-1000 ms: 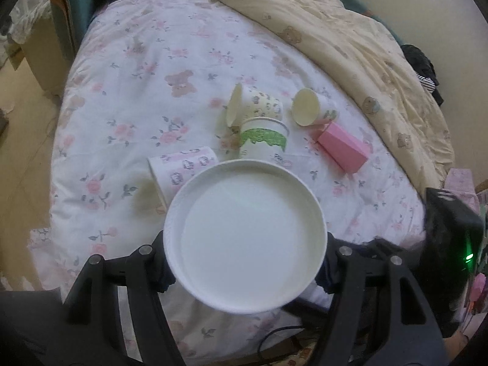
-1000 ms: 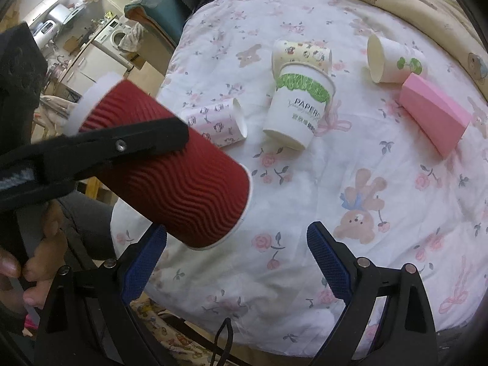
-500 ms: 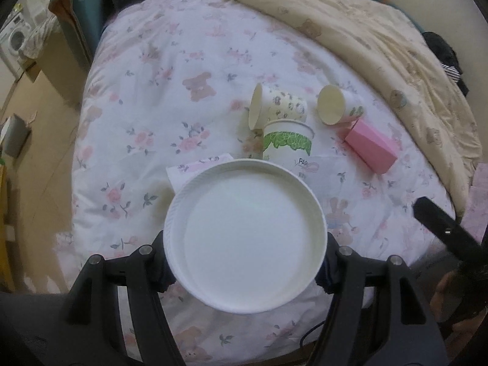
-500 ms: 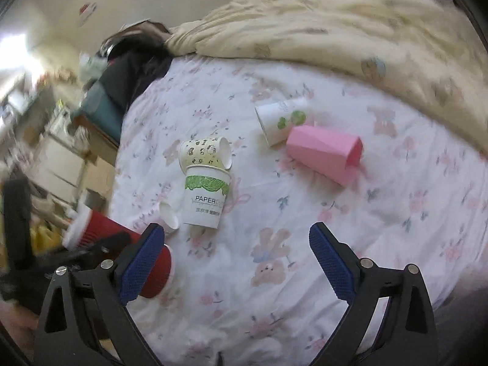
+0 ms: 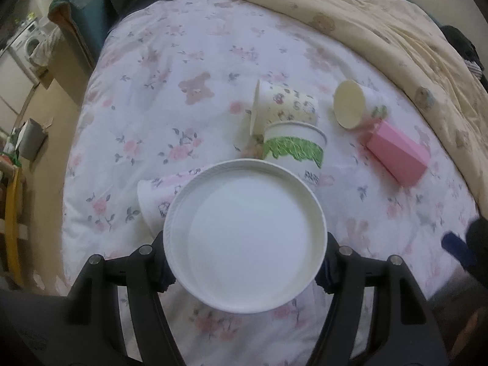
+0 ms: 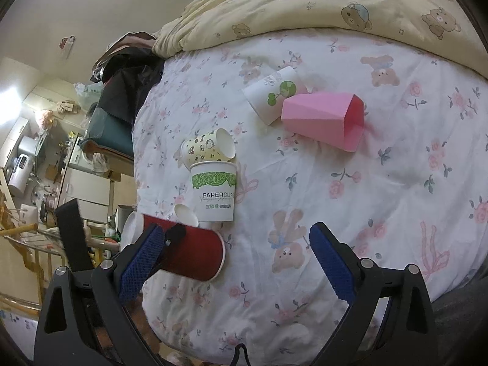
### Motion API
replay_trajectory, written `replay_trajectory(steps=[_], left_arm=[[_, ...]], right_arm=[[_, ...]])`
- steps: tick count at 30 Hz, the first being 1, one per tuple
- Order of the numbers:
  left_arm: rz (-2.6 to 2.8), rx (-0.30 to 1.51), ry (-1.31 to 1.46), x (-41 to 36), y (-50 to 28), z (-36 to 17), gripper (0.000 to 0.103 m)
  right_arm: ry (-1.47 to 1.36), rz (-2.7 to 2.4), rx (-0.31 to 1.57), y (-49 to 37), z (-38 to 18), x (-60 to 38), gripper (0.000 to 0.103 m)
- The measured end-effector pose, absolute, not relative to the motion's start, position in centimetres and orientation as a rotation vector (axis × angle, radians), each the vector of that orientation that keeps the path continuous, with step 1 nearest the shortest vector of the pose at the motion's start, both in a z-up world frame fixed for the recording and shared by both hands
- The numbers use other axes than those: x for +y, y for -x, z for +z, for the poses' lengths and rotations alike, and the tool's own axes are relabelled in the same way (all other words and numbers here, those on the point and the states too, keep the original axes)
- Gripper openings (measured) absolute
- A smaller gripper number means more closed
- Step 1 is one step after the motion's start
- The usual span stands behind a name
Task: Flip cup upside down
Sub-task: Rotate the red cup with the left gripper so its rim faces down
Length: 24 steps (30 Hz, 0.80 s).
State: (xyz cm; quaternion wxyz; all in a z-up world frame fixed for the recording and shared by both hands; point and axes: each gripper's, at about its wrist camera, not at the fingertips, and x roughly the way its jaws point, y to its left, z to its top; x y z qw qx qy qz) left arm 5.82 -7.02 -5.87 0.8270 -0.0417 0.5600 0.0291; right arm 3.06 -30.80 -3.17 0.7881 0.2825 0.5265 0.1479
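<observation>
Left wrist view: the left gripper [image 5: 245, 263] is clamped on a red cup [image 6: 190, 251], whose white base fills the middle of this view. From the right wrist view that cup lies sideways in the air over the bed [image 6: 396, 183] edge, its open mouth pointing toward the bed's middle and away from the left gripper's camera.

The right gripper [image 6: 235, 262] is spread wide with nothing between its blue-padded fingers [image 6: 331, 263].

Take the upright white cup with the green band [image 6: 213, 193] as the landmark. The red cup hangs just in front of it. A small patterned cup [image 6: 186, 215] lies on its side between the two. A yellow bear-print cup [image 6: 207, 148] lies touching its far side. Farther right, a white cup with a green tree [image 6: 271, 94] and a pink cup [image 6: 323, 120] lie on their sides, touching each other. A cream quilt [image 6: 335, 3] is heaped along the far edge of the bed.
</observation>
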Motion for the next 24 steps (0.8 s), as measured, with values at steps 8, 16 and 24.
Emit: replay_trajectory(steps=[8,16,24], left_arm=[[0.072,1.114,0.071,-7.2,-6.6,-6.6,0.066],[0.051,1.103,0.085,-7.0,-6.4,-6.9,0.067],[0.026,1.140,0.106,-7.0,-6.2,-7.3,0.090]], right_arm=[[-0.604,0.318,1.131,-3.0,-3.1,-30.8,0.098],[-0.592,0.341,1.137,-3.0,-3.0,-30.3,0.098],[-0.566,0.334,1.137,-3.0,-3.0,-30.1,0.098]])
